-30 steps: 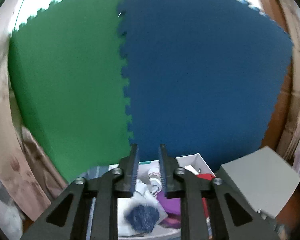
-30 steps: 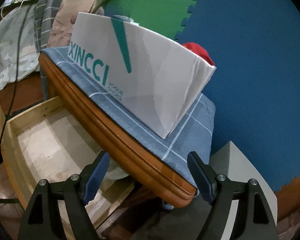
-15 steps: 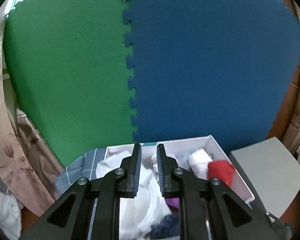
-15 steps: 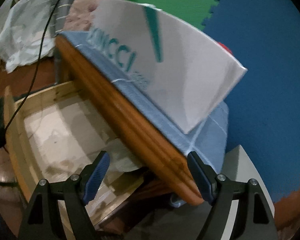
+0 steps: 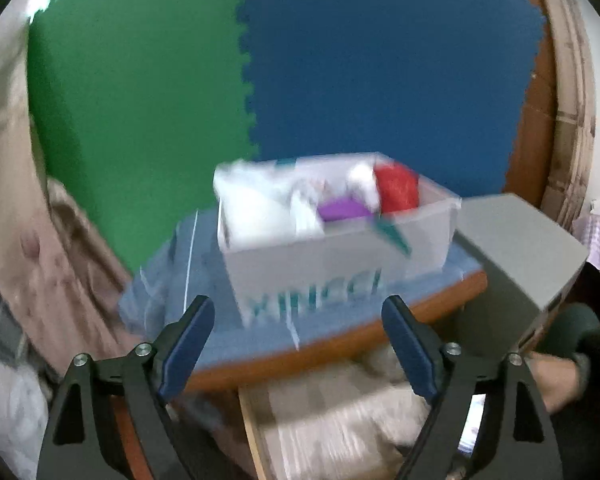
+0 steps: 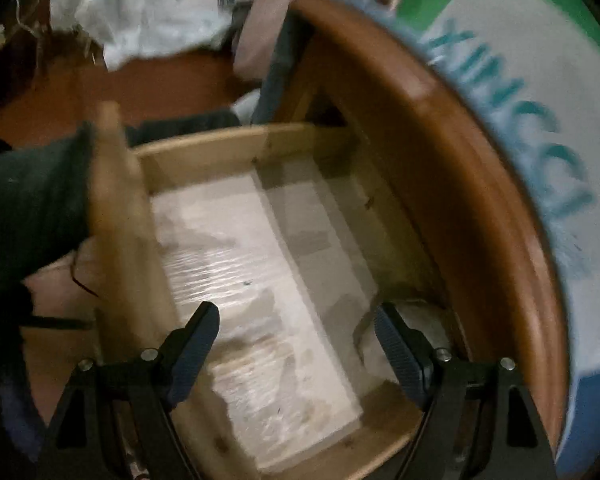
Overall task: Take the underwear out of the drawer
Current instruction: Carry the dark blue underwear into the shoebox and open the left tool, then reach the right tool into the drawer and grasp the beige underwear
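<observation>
1. In the left wrist view, the left gripper [image 5: 298,344] has its jaws opening, wide apart, with nothing between them. It points at the white box [image 5: 332,268] standing on the blue cloth [image 5: 188,280] of the wooden table [image 5: 340,344], at frame centre.
2. Clothes fill that box: white pieces, a purple piece [image 5: 342,210] and a red piece [image 5: 398,190].
3. Below the table edge, at lower centre, the pulled-out drawer [image 5: 256,432] shows only a blurred pale lining.
4. In the right wrist view, the right gripper [image 6: 296,346] hangs over the open drawer [image 6: 240,144], fingers spread and empty.
5. A pale, crumpled piece [image 6: 416,320] lies at the drawer's lower right, tucked under the table edge and just beside the right finger [image 6: 400,350]. It may be underwear; blur hides its long axis.
6. Judging by this, the right hand is nearer, and its reach goes right and inward, under the tabletop.
</observation>
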